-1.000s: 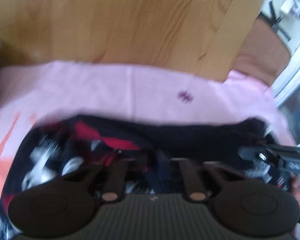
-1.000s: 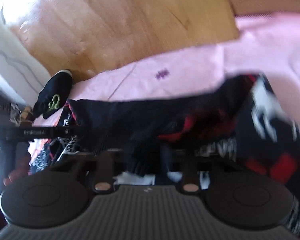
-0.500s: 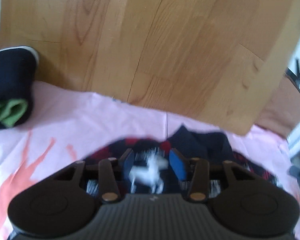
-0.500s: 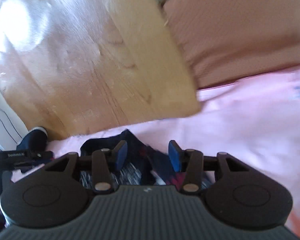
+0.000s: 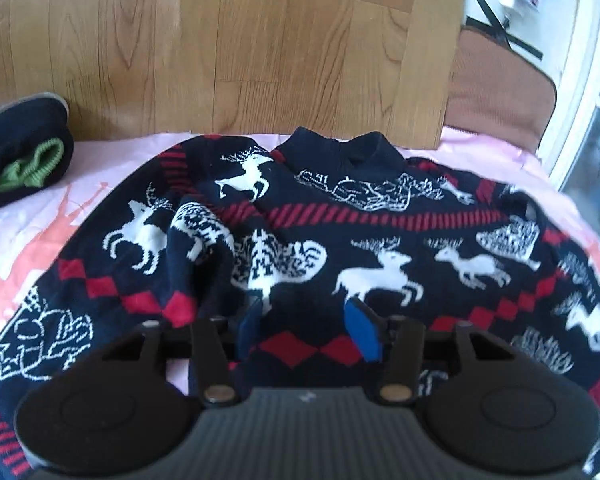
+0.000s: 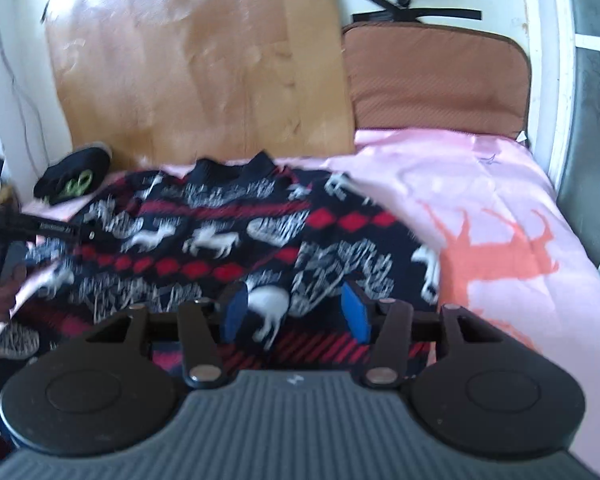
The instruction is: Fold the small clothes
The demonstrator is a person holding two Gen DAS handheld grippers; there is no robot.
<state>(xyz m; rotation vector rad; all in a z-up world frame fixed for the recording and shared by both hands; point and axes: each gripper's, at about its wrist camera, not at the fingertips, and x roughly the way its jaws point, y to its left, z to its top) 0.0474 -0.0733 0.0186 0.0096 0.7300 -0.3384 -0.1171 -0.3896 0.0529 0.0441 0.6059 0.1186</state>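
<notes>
A small navy sweater point(image 5: 340, 240) with white reindeer and red diamond bands lies spread on the pink sheet point(image 5: 112, 160), collar toward the wooden headboard. Its left part is rumpled. My left gripper point(image 5: 308, 330) is open and empty just above the sweater's lower hem. In the right wrist view the same sweater point(image 6: 220, 240) lies left of centre. My right gripper point(image 6: 296, 316) is open and empty over its lower right part. The other gripper and a hand point(image 6: 4, 248) show at the left edge there.
A rolled dark garment with green lining point(image 5: 24, 160) lies at the far left by the headboard point(image 5: 260, 48); it also shows in the right wrist view point(image 6: 74, 176). A brown cushion point(image 6: 436, 84) stands at the back right. The pink sheet with an orange deer print point(image 6: 496, 248) stretches right to a window frame.
Both grippers let go of the sweater and opened. The sweater, held up bunched before, now lies spread flat on the sheet. Both grippers have drawn back toward its hem.
</notes>
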